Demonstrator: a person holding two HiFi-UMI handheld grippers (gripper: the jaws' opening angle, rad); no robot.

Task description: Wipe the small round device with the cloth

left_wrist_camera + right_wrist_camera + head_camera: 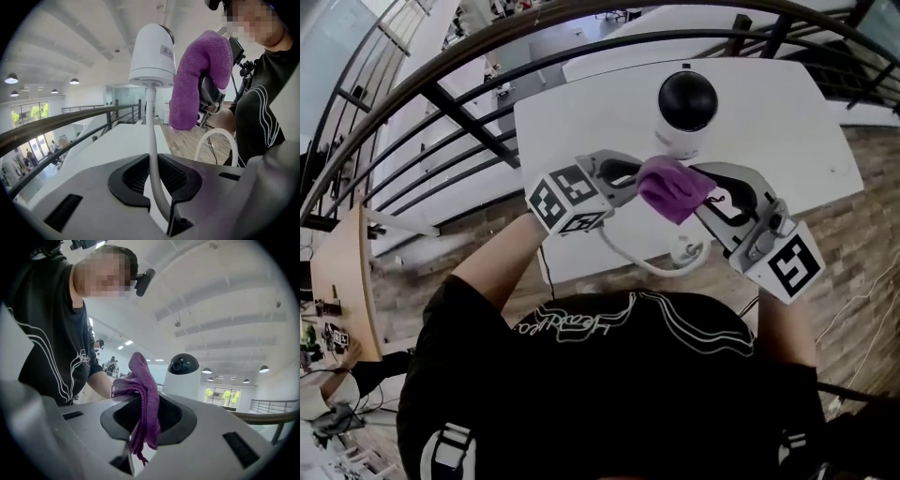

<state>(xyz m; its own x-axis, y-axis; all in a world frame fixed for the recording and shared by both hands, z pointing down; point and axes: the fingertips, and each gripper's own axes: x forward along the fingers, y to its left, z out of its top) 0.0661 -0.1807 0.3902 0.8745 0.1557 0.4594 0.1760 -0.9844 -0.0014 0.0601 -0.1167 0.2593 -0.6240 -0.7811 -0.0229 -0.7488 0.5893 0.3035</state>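
The small round device [686, 112], white with a black dome, is over the white table [778, 141]. Its white cable [652, 265] loops back toward me. My left gripper [626, 176] is shut on that cable just below the device. In the left gripper view the cable [151, 136] runs up from between the jaws of the left gripper [157, 185] to the device's base [152, 56]. My right gripper [712, 199] is shut on a purple cloth [673, 187], bunched right beside the device. In the right gripper view, the cloth [145, 394] hangs from the right gripper [145, 425], with the device [183, 376] just behind.
Black railing bars [469, 122] curve round the far and left sides of the table. A second white table [609, 56] stands beyond it. Wood floor [862, 244] lies to the right. My black shirt fills the lower part of the head view.
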